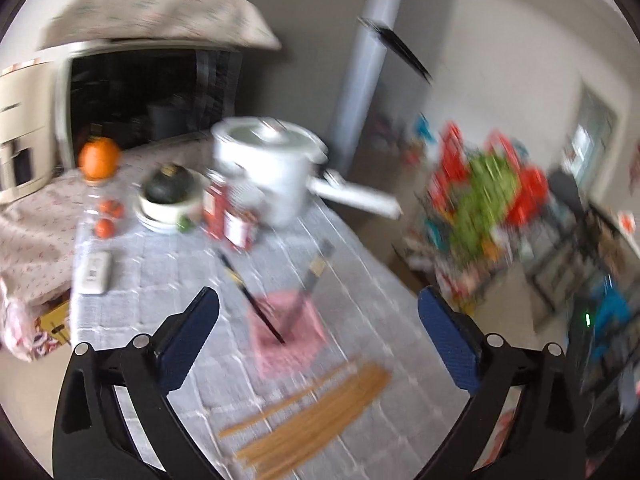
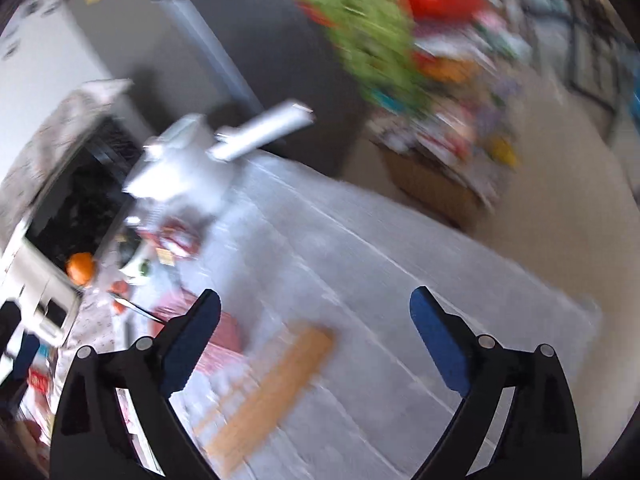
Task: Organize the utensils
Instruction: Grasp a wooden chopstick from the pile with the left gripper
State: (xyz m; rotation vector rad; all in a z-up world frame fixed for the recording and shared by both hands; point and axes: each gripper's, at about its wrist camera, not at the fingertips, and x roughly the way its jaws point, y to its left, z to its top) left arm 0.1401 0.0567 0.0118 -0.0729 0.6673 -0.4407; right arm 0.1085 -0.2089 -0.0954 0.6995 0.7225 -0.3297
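Observation:
A bundle of wooden chopsticks [image 1: 316,416] lies on the grey-white tablecloth [image 1: 168,256] just in front of my open, empty left gripper [image 1: 318,316]. Beyond it a pink holder [image 1: 286,334] has dark chopsticks [image 1: 250,294] sticking out of it. In the blurred right wrist view the wooden bundle [image 2: 272,392] lies between and below the open, empty right gripper [image 2: 314,312], with the pink holder [image 2: 224,336] partly hidden behind its left finger [image 2: 192,336].
At the table's far end stand a white pot with a long handle [image 1: 272,172], red jars [image 1: 228,216], a bowl with a dark green squash [image 1: 170,196], an orange-capped bottle [image 1: 98,184] and a white remote [image 1: 94,272]. The table's right edge [image 1: 384,268] drops to the floor.

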